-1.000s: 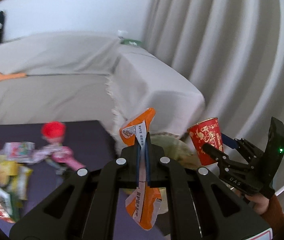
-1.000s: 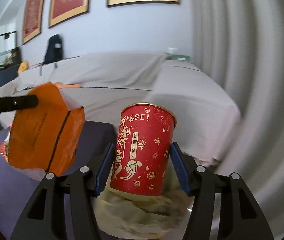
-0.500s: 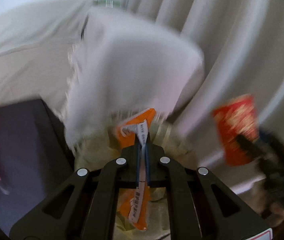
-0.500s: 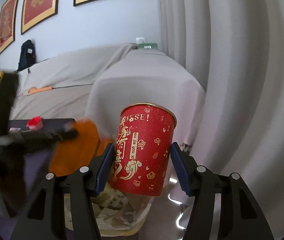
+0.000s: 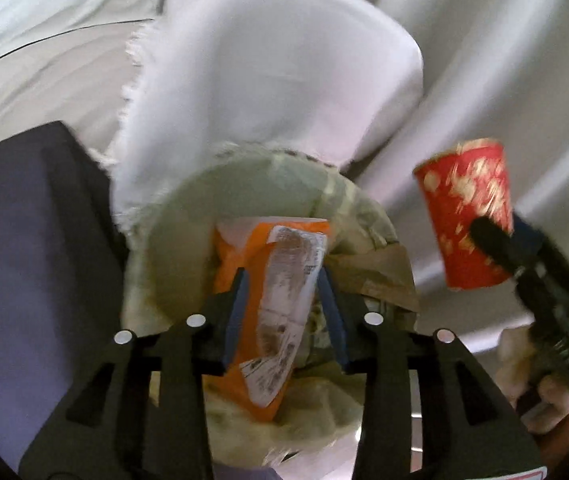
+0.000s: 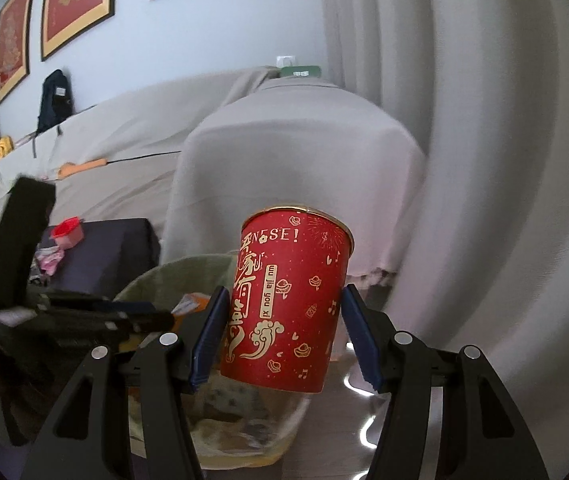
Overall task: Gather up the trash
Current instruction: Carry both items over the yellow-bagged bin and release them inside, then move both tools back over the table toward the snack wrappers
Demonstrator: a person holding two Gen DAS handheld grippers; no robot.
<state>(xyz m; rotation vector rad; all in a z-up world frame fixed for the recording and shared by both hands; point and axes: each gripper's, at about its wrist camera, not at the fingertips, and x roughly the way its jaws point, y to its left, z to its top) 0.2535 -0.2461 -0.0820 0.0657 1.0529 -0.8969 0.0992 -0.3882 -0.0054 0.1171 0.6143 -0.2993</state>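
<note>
Nearest to us in the left wrist view, our left tool (image 5: 284, 312) has its blue pads spread apart, and the orange snack wrapper (image 5: 272, 300) hangs loose between them, released, over the open mouth of the trash bin (image 5: 172, 240), which is lined with a pale green bag. A brown paper scrap (image 5: 372, 276) lies in the bin just right of the wrapper. To the right, our right tool (image 6: 286, 332) is clenched on the red paper cup (image 6: 288, 300), its pads pressing the cup's lower sides; the cup is tilted a little and held above the bin's right rim. In the right wrist view the left tool shows as a dark shape on the left, over the bin. Beyond the bin's left side is the dark tabletop (image 6: 104, 256), carrying a red lid (image 6: 68, 232) and pink wrappers (image 6: 50, 260) near its far corner. Farther off stands a sofa under a grey cover (image 6: 292, 168), then white curtains (image 6: 484, 120) and framed red pictures (image 6: 76, 4) on the wall.
</note>
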